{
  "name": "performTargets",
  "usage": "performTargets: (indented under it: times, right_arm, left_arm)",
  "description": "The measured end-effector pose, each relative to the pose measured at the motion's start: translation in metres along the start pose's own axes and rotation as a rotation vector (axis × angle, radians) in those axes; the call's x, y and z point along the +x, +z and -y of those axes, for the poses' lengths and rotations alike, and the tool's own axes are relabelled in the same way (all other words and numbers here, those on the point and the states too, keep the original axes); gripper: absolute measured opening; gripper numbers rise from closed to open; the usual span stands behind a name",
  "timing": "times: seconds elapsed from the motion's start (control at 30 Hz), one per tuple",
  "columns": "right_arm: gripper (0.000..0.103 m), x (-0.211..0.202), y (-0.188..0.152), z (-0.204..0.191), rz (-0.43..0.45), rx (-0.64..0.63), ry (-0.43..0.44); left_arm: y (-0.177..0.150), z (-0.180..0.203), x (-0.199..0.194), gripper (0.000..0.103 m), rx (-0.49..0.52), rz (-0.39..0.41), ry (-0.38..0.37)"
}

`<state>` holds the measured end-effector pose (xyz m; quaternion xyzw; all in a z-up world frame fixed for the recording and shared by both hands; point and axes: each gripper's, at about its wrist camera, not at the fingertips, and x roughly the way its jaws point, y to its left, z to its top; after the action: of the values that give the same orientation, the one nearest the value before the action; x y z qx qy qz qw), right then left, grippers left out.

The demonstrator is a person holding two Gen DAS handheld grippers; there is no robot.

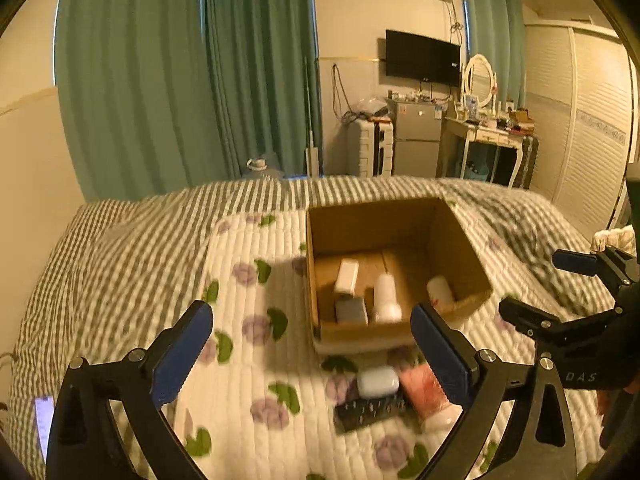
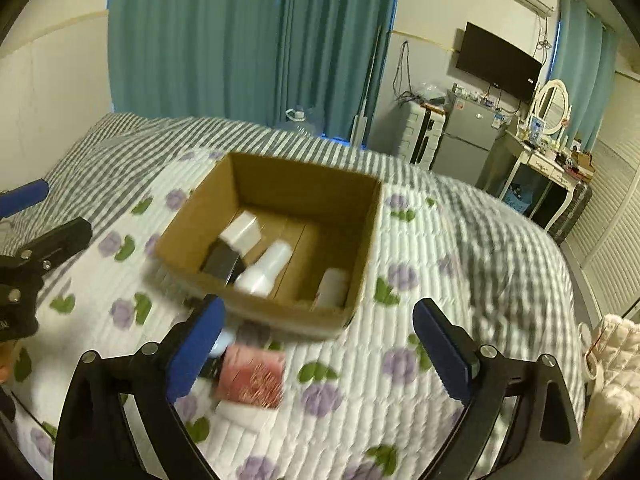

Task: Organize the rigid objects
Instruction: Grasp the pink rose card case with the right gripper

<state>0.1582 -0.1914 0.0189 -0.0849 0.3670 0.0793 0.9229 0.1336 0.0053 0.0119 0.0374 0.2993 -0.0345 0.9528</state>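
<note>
A: Start at the jaws. How do they stand?

B: Both spread wide with nothing between the pads. The left gripper (image 1: 312, 354) hangs over the floral quilt (image 1: 240, 360), and the right gripper (image 2: 318, 340) hovers just short of the near wall of the cardboard box (image 2: 280, 320). Neither touches anything.

A: So which step is this?

B: My reading: between picks. Some things already lie in the box, others wait on the quilt, and both hands are empty, so the next pick is due.

A: What waits outside?

B: Three that I can make out, bunched just in front of the box: a pale blue-grey rounded case (image 1: 378, 381), a pink tube (image 1: 424, 394) with a white end, and a dark flat thing with rows of pale dots (image 1: 374, 414), perhaps a brush or a remote; blur keeps me from saying which. They lie touching or nearly so.

A: And inside?

B: Four: a white block (image 1: 347, 276), a grey-dark block (image 1: 351, 310) beside it, a white bottle (image 1: 386, 296) lying on its side, and a second white bottle (image 1: 440, 290) against the right wall.

A: What does the next move call for?

B: Bring one gripper down over a single item of the cluster, likely the pink tube nearest the right jaws, and close across its narrow side without dragging its neighbours. Then lift it over the near wall into the free floor between the bottles.
</note>
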Motion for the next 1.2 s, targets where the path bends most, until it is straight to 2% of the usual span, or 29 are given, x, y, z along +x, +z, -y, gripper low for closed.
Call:
performTargets:
  times: [0.13,0.23,0.4,0.53,0.63,0.8,0.87,1.03,1.17,1.2]
  right_arm:
    - [0.101,0.031,-0.029,-0.013,-0.053,0.024,0.005]
    - [0.101,0.055,-0.044,-0.018,-0.087,0.02,-0.006]
    - [0.1,0.087,-0.067,-0.03,-0.145,0.059,0.097]
    - [0.1,0.105,-0.077,-0.041,-0.172,0.049,0.099]
    - [0.091,0.115,-0.08,-0.044,-0.192,0.064,0.112]
    - [0.079,0.125,-0.083,-0.042,-0.208,0.086,0.126]
    - [0.07,0.123,-0.082,-0.043,-0.203,0.078,0.141]
    - [0.069,0.113,-0.086,-0.045,-0.176,0.06,0.129]
    - [0.068,0.093,-0.083,-0.039,-0.09,0.07,0.09]
    - [0.054,0.088,-0.082,-0.036,-0.068,0.076,0.063]
  left_arm:
    - [-0.027,0.002,0.015,0.101,-0.005,-0.049,-0.004]
    - [-0.044,0.003,0.034,0.101,-0.003,-0.057,0.027]
    - [-0.074,0.003,0.068,0.101,0.0,-0.129,0.028]
    - [-0.093,-0.003,0.083,0.101,0.007,-0.164,0.02]
    - [-0.1,-0.008,0.09,0.101,-0.02,-0.2,-0.035]
    - [-0.102,0.001,0.092,0.101,0.017,-0.203,-0.017]
    - [-0.102,0.005,0.091,0.101,0.032,-0.197,-0.013]
    - [-0.104,0.008,0.092,0.101,0.043,-0.202,-0.011]
    - [-0.105,0.01,0.095,0.101,0.042,-0.224,-0.015]
    - [-0.105,0.011,0.097,0.101,0.045,-0.231,-0.02]
